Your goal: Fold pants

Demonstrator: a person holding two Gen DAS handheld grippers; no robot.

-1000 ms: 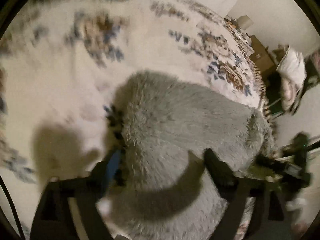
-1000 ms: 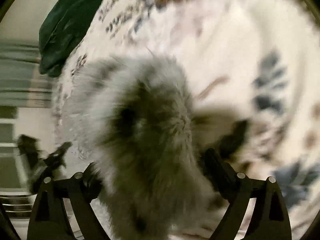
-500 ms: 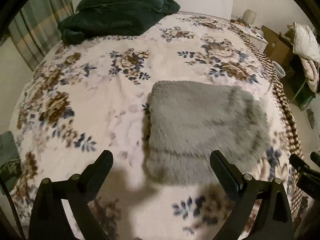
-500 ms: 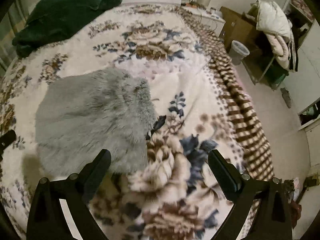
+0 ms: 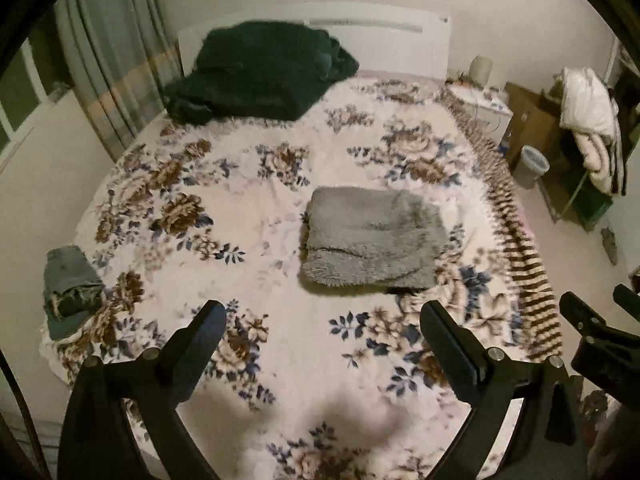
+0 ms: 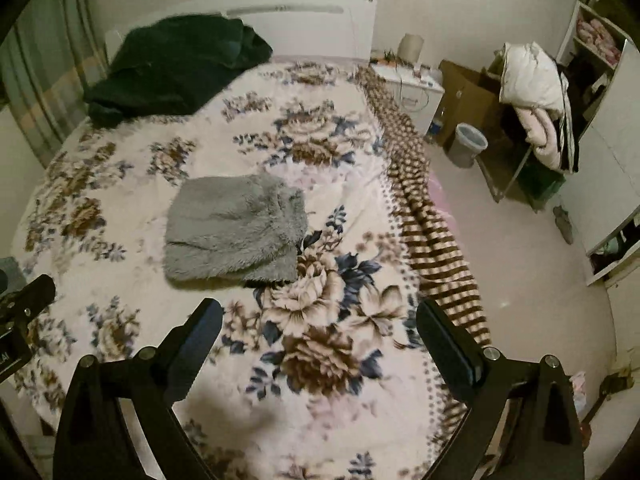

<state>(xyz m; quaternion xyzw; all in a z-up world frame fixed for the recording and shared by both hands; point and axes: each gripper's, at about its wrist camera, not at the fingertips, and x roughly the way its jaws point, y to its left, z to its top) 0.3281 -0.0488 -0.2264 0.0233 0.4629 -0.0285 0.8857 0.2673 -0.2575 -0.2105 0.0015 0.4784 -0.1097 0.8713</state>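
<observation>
Bedroom, dim light; a bed under a floral blanket fills both views, with a dark green blanket heaped near the headboard.

Left wrist view: left tongs spread wide, nothing between them, held above the foot of the bed. The pants, grey and fluffy, lie as a folded block ahead and a little right of the tongs' centreline, well apart from them. Long axis runs roughly across the view, stacked layers showing at the near edge. A small grey-green folded item sits at the bed's left edge. The other tool pokes in at far right.

Right wrist view: right tongs also wide open and empty. Here the pants lie ahead and left, well apart. Neither arm looks clearly nearer (the bundle sits between the two).

This view alone shows the striped edge running down to the floor, and a dark scrap at the bundle's right corner. The left view alone shows the grey-green item.

Judgement: fold looks finished.
</observation>
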